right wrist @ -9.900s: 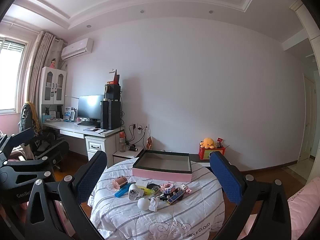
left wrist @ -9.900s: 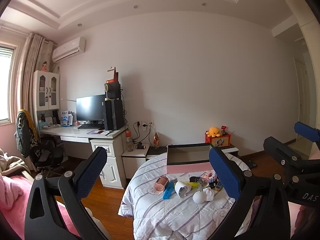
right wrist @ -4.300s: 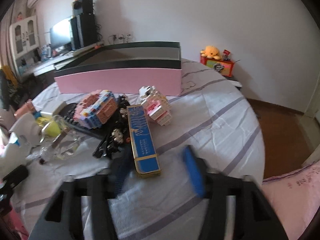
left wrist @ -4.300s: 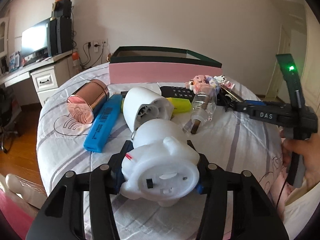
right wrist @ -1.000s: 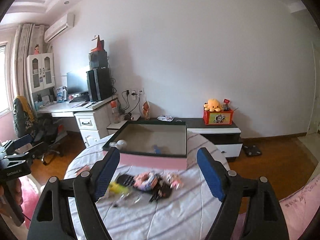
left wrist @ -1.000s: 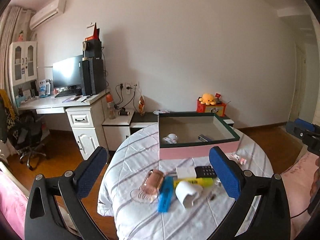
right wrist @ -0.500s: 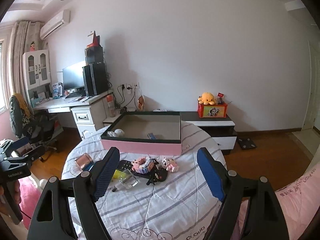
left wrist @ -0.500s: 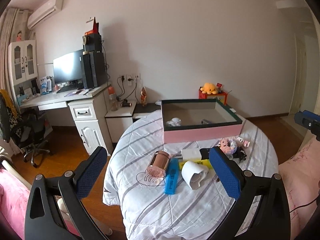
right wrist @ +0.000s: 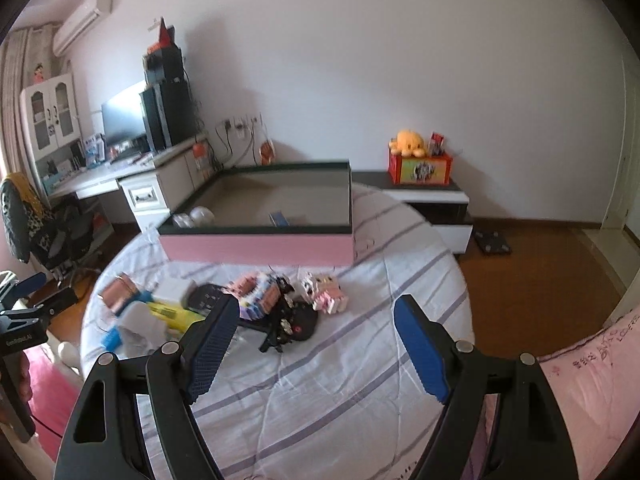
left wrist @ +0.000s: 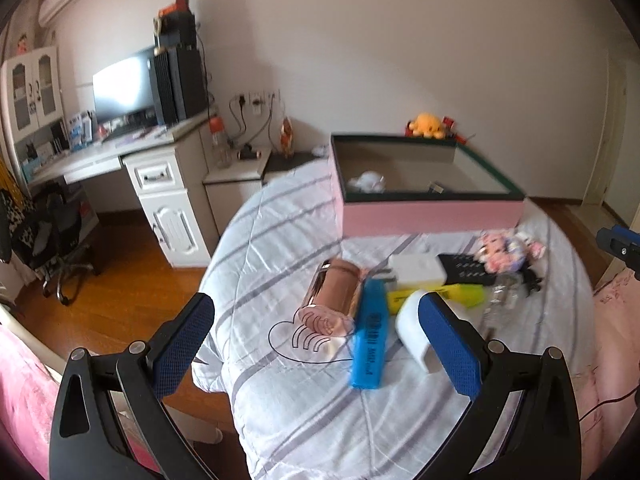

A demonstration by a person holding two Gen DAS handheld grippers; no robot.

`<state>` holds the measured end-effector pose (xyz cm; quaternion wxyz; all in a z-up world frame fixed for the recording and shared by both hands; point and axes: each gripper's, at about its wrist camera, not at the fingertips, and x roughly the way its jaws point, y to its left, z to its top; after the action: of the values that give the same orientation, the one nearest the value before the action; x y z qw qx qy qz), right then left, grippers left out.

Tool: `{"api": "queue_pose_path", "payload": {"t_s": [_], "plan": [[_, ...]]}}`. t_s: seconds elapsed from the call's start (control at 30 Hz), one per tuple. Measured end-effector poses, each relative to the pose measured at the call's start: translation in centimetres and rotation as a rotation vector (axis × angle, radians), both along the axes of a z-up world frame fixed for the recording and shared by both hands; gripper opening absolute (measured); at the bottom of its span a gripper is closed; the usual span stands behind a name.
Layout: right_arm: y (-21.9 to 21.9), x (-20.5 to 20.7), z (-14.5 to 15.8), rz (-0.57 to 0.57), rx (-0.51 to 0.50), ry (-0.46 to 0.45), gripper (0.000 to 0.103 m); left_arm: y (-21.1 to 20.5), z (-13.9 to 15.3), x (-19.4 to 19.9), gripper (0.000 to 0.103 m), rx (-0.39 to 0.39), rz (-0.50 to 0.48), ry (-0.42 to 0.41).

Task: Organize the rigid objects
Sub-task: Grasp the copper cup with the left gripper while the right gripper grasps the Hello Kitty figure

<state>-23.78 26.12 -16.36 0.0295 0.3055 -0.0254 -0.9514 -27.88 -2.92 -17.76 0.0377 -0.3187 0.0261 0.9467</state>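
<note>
Both tongs hang above the round surface (left wrist: 280, 412) with its striped white cover, and both stand spread wide with nothing between their blue pads.

Ahead of the left tongs (left wrist: 316, 344), just beyond the pads, lie a rose-gold cylinder (left wrist: 334, 294) on its side and a blue bar-shaped case (left wrist: 370, 340) touching it. A white cup-shaped object (left wrist: 412, 330) lies partly behind the right pad, with a yellow box (left wrist: 452, 295) and a white block (left wrist: 416, 269) beyond it. Further off to the right are a black remote (left wrist: 464, 269), a clear glass piece (left wrist: 498, 304) and pink brick toys (left wrist: 502, 250).

Ahead of the right tongs (right wrist: 316, 336), close to the left pad, sit a pastel brick model (right wrist: 256, 294), a black tangle of small parts (right wrist: 290, 322) and a pink-and-white brick figure (right wrist: 326, 288).

Beyond all of this, at the far side of the surface, stands the pink open box (right wrist: 260, 246) with a dark rim. Inside it, a white rounded toy (right wrist: 194, 216) lies in the near left corner and a small blue item (right wrist: 280, 218) near the front wall.
</note>
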Motion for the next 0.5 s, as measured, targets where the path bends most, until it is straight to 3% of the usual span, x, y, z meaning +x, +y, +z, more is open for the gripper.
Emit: {"api": "queue_pose_path", "payload": {"t_s": [0.13,0.4,0.5], "plan": [[0.4,-2.7,-2.3,-0.009,-0.004,-0.074,0.081,-0.6,-2.2,-2.3,0.103,0.022,0.008,-0.064],[1.2,-6.1,-4.5,-0.012,-0.022,-0.136,0.081,-0.6,-4.5,-5.8,0.102,0.029,-0.019,-0.121],[1.4,-7.1,-5.2,-0.009,-0.03,-0.16,0.081,-0.8,-5.6,-7.1,0.078,0.078,-0.059,-0.178]]}}
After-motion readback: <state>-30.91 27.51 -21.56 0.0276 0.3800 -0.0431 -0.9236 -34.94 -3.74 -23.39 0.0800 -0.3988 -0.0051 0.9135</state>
